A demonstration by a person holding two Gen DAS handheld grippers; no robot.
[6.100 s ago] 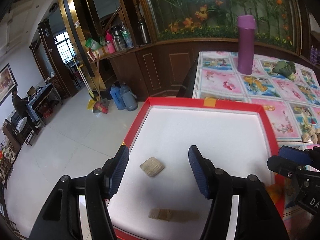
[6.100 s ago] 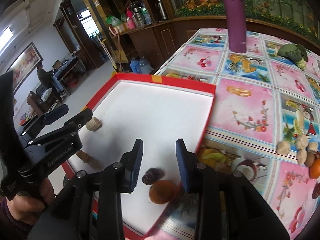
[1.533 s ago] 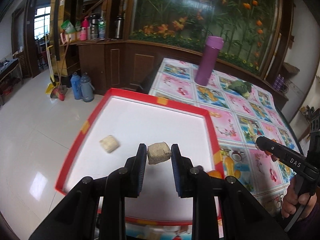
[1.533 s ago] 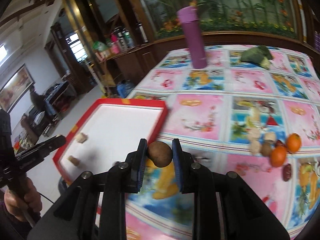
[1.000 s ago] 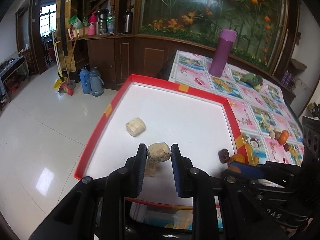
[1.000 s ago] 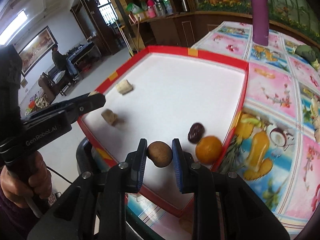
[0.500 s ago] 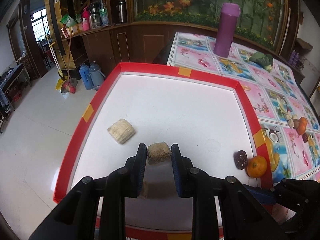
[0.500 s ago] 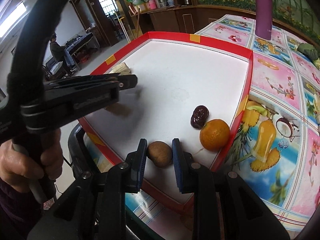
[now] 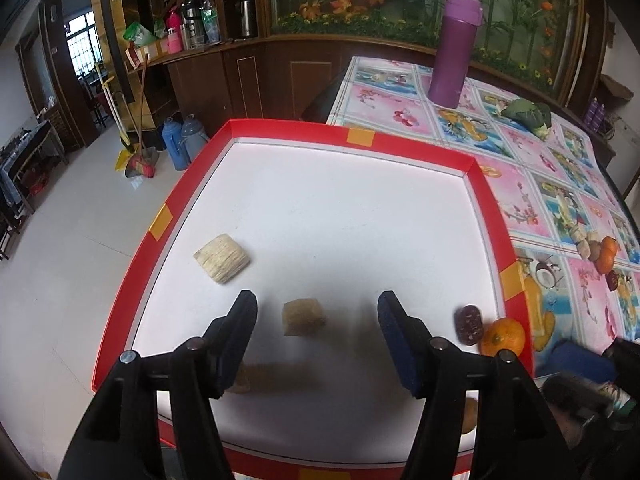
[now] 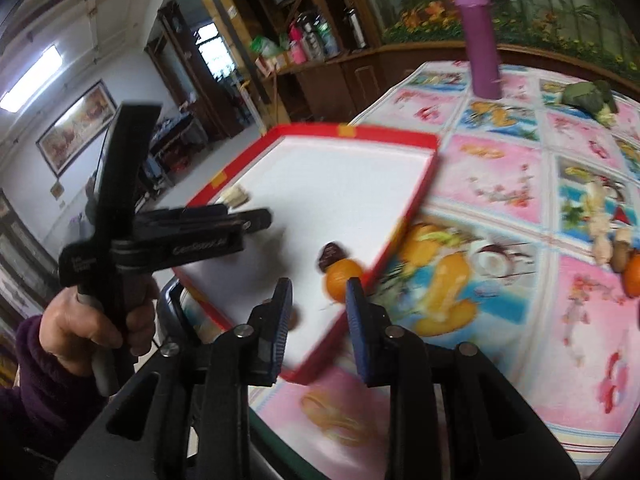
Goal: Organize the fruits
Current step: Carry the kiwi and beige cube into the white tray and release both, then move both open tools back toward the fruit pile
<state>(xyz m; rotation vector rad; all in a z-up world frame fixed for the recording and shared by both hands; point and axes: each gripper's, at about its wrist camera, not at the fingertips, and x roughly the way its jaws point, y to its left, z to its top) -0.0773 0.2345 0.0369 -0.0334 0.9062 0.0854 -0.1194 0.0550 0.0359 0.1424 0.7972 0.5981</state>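
In red-rimmed white tray [image 9: 484,184]: three tan fibrous blocks [image 9: 303,317], dark date [image 9: 468,324], orange mandarin [image 9: 502,336], round brown fruit [image 9: 470,416]. Left tongs [image 9: 318,330] and right tongs [image 10: 318,312] spread, empty. Outstanding: small fruit cluster [image 9: 602,254] on floral-clothed bench [image 9: 552,168], well apart from tray.

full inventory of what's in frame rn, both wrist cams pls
tray: 1, red rim with white floor, on the table's near left end
tan blocks: 3, tan, left half of tray; one lies between the left fingers, one beyond it, one partly hidden behind the left finger
date: 1, dark red, right side of tray
orange: 1, orange, beside the date at the tray's right rim
brown fruit: 1, brown, tray's near right, mostly hidden
loose fruit pile: count unclear, orange and tan, on the cloth right of tray
bottle: 1, purple, far on table
leafy bundle: 1, green, far right of table
tablecloth: 1, pink patterned
left hand-held gripper: 1, black, open
right hand-held gripper: 1, black, open
hand: 1, purple sleeve, on the left hand-held gripper's handle
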